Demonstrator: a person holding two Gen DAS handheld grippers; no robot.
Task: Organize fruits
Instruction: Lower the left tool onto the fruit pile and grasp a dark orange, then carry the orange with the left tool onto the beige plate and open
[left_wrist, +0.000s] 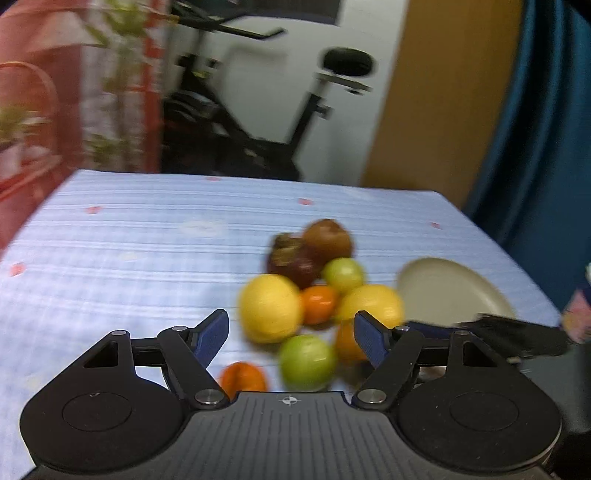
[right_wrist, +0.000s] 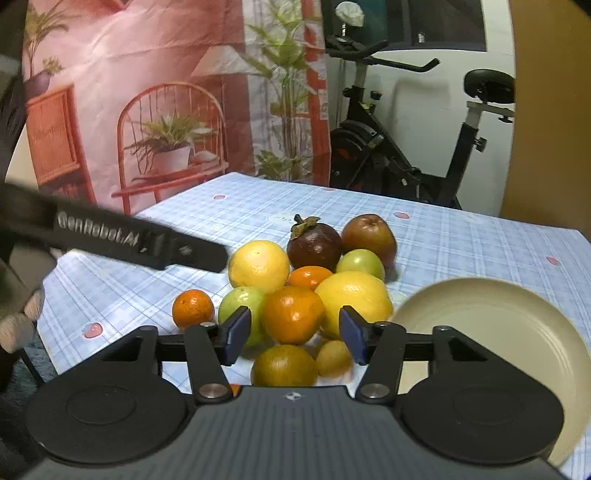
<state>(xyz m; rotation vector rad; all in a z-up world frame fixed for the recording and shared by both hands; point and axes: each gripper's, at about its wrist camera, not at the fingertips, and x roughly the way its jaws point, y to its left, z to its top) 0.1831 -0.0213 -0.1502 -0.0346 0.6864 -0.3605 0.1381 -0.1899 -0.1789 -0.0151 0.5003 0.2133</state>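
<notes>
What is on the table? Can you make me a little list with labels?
surface: table with blue checked cloth
fruit pile: lemons, oranges, green fruits, mangosteen, brown fruit
stray fruit: small orange, left of pile
plate: cream, empty, right of pile
left gripper: open, nothing held
right gripper: open, nothing held

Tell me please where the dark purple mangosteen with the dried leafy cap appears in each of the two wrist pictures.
Left wrist view: the mangosteen is right of centre, at the far side of the fruit pile, blurred.
Right wrist view: the mangosteen is at centre, again at the far side of the pile, sharp.
Shared landmark: the cream plate lies to the right of the pile in both views.
</notes>
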